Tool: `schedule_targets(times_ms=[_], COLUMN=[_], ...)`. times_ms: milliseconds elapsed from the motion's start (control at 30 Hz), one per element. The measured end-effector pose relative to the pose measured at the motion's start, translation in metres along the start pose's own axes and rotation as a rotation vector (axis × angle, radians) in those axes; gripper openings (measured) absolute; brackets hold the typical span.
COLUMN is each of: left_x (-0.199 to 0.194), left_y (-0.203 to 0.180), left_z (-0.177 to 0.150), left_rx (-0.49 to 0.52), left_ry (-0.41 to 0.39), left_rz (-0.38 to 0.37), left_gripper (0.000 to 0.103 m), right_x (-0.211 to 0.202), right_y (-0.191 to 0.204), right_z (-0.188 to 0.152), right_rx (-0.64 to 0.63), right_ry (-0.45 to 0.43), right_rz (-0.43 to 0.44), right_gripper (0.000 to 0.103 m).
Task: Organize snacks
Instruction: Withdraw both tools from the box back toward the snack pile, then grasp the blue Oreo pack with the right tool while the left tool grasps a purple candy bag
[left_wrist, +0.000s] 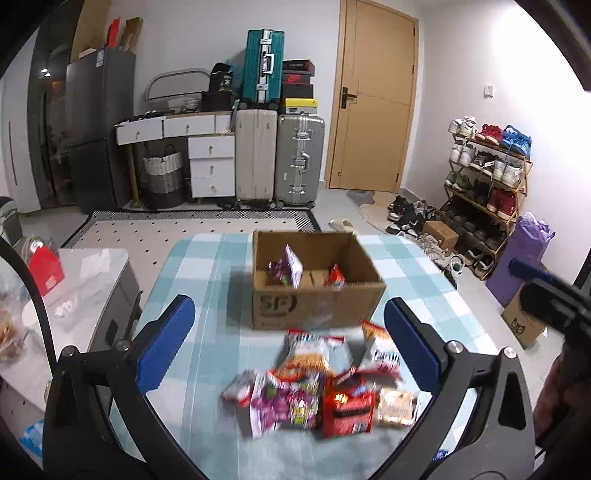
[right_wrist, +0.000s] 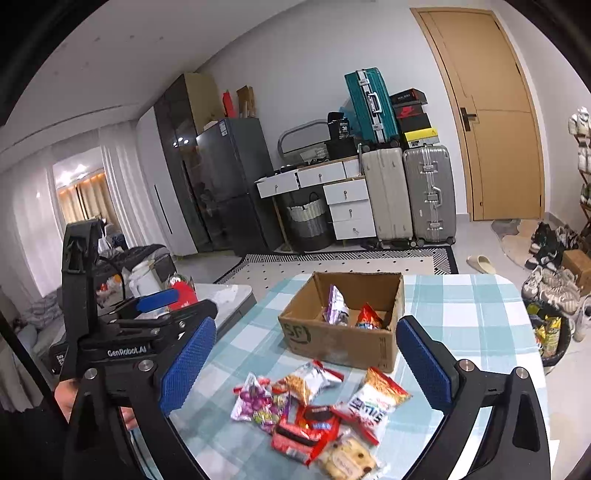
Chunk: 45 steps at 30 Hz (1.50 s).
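Note:
A pile of snack packets (left_wrist: 317, 384) lies on the blue checked tablecloth (left_wrist: 207, 266), just in front of an open cardboard box (left_wrist: 314, 306). The box holds a purple packet (left_wrist: 291, 267) and a red packet (left_wrist: 335, 278). My left gripper (left_wrist: 291, 343) is open and empty, hovering above the pile. In the right wrist view the pile (right_wrist: 314, 410), the box (right_wrist: 340, 341), its purple packet (right_wrist: 336, 306) and its red packet (right_wrist: 367, 317) show too. My right gripper (right_wrist: 306, 362) is open and empty above the pile. The left gripper's body (right_wrist: 140, 332) is at its left.
A grey side table (left_wrist: 92, 280) with a red box (left_wrist: 46, 269) stands left of the table. Suitcases (left_wrist: 280, 158), white drawers (left_wrist: 210, 166) and a dark fridge (left_wrist: 99, 125) line the back wall. A shoe rack (left_wrist: 487, 177) and a purple bag (left_wrist: 521, 258) stand at the right.

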<state>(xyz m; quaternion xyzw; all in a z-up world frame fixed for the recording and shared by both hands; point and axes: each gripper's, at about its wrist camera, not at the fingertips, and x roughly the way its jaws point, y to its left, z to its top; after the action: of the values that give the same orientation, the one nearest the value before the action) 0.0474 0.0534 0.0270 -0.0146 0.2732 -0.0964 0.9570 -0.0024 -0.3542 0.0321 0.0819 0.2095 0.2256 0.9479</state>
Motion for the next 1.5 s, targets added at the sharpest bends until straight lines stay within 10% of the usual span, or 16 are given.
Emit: schedule_targets(times_ms=[533, 1500], left_x=[-0.017, 0.043], left_y=[0.001, 0.019], left_z=[-0.090, -0.195], left_rx=[-0.029, -0.062], left_ry=[0.101, 0.309], left_rz=[-0.026, -0.048], left_gripper=[0.102, 0.102], right_x=[-0.037, 0.029], right_y=[0.014, 0.003], right_z=[-0.083, -0.222], right_rx=[-0.045, -0.065], right_ry=[0.063, 0.419], right_rz=[0.003, -0.015], right_gripper=[0.103, 0.094])
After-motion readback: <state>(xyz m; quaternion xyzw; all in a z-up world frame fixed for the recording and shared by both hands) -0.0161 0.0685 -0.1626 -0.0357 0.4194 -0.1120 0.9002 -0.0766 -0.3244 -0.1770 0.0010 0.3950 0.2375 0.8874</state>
